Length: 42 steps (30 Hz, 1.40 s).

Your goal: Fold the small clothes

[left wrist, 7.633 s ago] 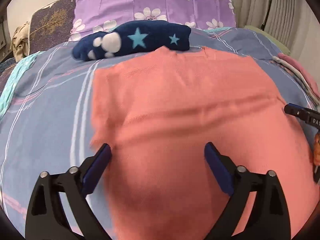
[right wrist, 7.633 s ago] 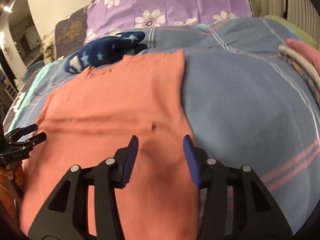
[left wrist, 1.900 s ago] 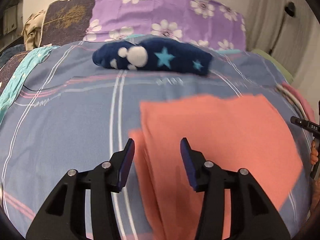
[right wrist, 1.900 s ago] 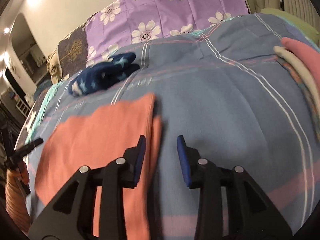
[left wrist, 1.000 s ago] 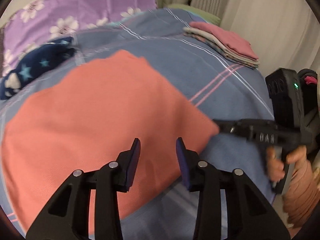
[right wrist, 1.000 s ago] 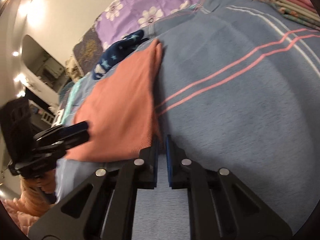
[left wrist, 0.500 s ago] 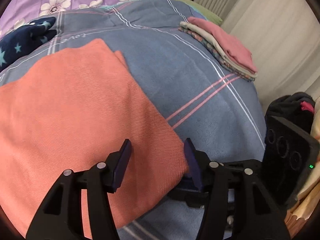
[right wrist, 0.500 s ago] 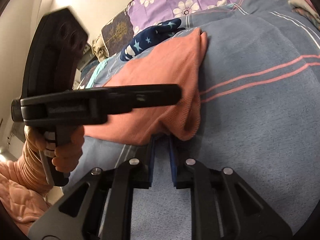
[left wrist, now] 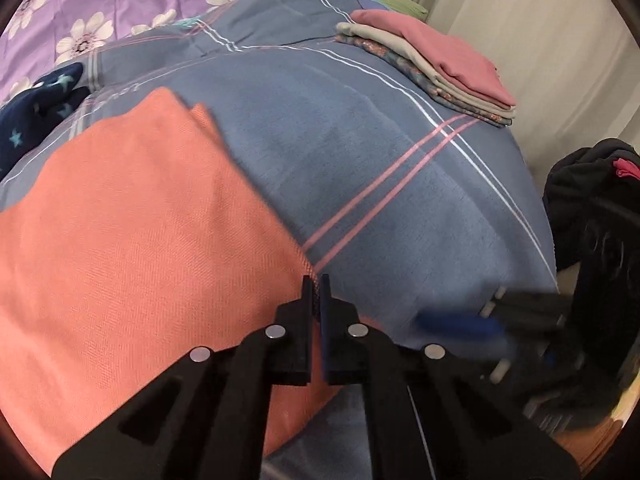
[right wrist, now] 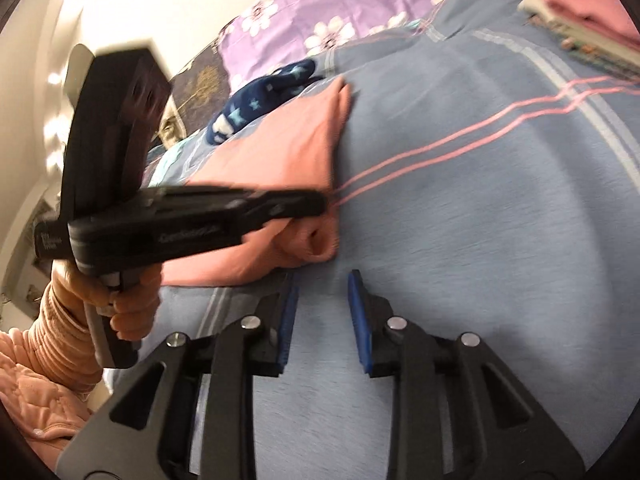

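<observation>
A folded salmon-orange garment [left wrist: 132, 240] lies on the blue striped bedspread [left wrist: 380, 152]. My left gripper [left wrist: 316, 280] is shut on the garment's near right corner. In the right wrist view the left gripper [right wrist: 326, 204] pinches that corner, and the cloth [right wrist: 280, 148] bunches below it. My right gripper [right wrist: 322, 280] is open and empty, just below the bunched corner, over the bedspread [right wrist: 480, 220]. It shows blurred in the left wrist view [left wrist: 456, 326].
A stack of folded clothes [left wrist: 432, 64] with a pink one on top sits at the far right of the bed. A navy star-patterned garment [left wrist: 36, 108] lies far left, before purple flowered pillows [left wrist: 120, 12]. Dark clothes [left wrist: 592, 200] are piled beyond the bed's right edge.
My left gripper has closed on the garment's corner. My right gripper has let go of that corner, opened and drawn back a little.
</observation>
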Each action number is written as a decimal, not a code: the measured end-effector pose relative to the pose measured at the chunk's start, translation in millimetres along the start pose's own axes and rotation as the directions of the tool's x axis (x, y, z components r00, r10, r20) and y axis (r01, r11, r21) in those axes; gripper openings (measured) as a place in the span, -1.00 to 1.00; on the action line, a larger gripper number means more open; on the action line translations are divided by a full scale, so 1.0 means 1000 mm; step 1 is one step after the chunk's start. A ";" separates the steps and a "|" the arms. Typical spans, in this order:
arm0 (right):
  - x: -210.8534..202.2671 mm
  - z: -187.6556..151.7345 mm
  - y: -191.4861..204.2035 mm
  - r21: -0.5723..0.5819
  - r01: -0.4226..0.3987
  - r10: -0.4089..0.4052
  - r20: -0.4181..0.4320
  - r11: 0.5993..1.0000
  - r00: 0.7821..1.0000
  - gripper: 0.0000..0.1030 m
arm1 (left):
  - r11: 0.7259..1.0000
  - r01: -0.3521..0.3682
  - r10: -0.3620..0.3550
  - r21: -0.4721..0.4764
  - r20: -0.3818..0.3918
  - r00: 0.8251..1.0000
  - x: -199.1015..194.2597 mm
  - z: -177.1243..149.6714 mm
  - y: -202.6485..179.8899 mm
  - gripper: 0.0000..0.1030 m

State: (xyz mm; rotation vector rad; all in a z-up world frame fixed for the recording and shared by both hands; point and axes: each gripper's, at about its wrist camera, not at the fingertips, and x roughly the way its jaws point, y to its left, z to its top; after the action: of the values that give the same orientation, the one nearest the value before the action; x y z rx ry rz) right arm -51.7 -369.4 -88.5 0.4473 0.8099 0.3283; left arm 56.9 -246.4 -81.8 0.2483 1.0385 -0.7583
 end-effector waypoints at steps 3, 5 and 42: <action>-0.005 0.016 -0.011 0.008 0.048 -0.048 0.013 0.999 0.999 -0.38 | 0.998 0.027 -0.027 -0.058 0.004 1.000 -0.009 -0.011 0.019 -0.96; -0.001 0.031 -0.016 0.008 0.074 -0.074 0.009 0.997 0.997 -0.38 | 0.996 0.032 -0.032 -0.083 0.006 0.999 -0.010 -0.013 0.026 -0.96; 0.150 0.173 0.014 -0.123 0.073 -0.087 -0.114 0.990 0.990 -0.85 | 0.967 0.215 -0.208 0.141 -0.059 0.976 0.020 -0.025 -0.025 -0.94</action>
State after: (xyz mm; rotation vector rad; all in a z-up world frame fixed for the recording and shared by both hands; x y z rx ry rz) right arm 174.8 -334.7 -69.3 0.2847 0.9165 0.3288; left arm 28.9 -260.3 -107.3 0.2836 1.0624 -1.0285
